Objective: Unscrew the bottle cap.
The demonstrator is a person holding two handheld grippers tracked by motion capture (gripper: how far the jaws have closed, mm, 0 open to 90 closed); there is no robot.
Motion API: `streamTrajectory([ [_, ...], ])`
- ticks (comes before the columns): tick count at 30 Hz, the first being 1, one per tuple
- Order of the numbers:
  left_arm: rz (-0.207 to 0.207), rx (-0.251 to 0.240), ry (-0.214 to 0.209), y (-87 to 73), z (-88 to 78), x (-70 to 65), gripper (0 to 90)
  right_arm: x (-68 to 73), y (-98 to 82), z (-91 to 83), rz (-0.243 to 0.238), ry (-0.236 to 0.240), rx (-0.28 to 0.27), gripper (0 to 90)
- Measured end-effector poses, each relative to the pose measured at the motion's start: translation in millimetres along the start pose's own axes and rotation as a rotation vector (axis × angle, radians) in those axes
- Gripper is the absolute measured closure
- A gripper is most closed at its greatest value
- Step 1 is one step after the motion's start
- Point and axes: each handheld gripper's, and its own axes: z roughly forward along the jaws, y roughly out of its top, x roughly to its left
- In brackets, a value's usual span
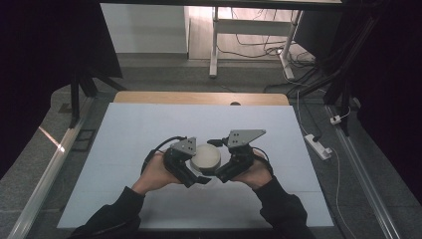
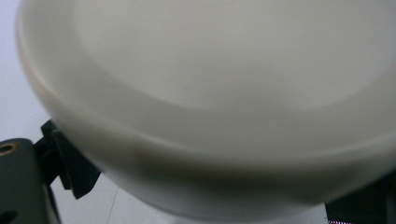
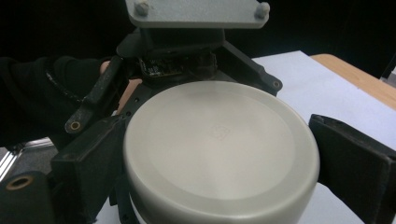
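Fingers of the right gripper stand spread on either side of a round white container, one dark pad close against its left wall, the other just beside its right wall with a thin gap showing in the right gripper view; I cannot tell whether they are pressing on it yet. Opposite it, the left gripper faces the container from the other side. In the left gripper view one black finger peeks out below the container's edge, and whether that pair is open or clamped cannot be told. The container sits near the middle of the white counter, between the two grippers, flat face upward. Being round and squat, it has no long axis along the counter; its axis runs straight up, and a faint mark sits at the centre of the top. The likely trouble, as I judge it, is slip: smooth curved walls give flat pads little to bite. If the two grippers squeeze or twist unevenly, the container could skid sideways toward the counter's near edge or tip.
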Motion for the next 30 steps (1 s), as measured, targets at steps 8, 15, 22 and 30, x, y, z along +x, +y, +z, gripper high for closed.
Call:
streamTrajectory([
  [8,0.001,0.003,0.005,-0.2,0.4,-0.1,7.4,1.6,2.0,-1.4,-0.01,-0.014,-0.011,7.0],
  [15,0.001,0.006,0.012,-1.0,1.2,0.1,7.4,3.4,4.5,-3.1,-0.015,-0.038,-0.02,7.0],
  [22,-0.001,0.006,0.019,-1.6,0.9,0.6,7.4,1.9,5.6,-8.0,-0.002,-0.056,-0.043,7.0],
  [30,-0.008,0.009,0.034,-4.1,0.5,3.1,7.4,1.9,7.5,-12.9,-0.002,-0.077,-0.055,7.0],
])
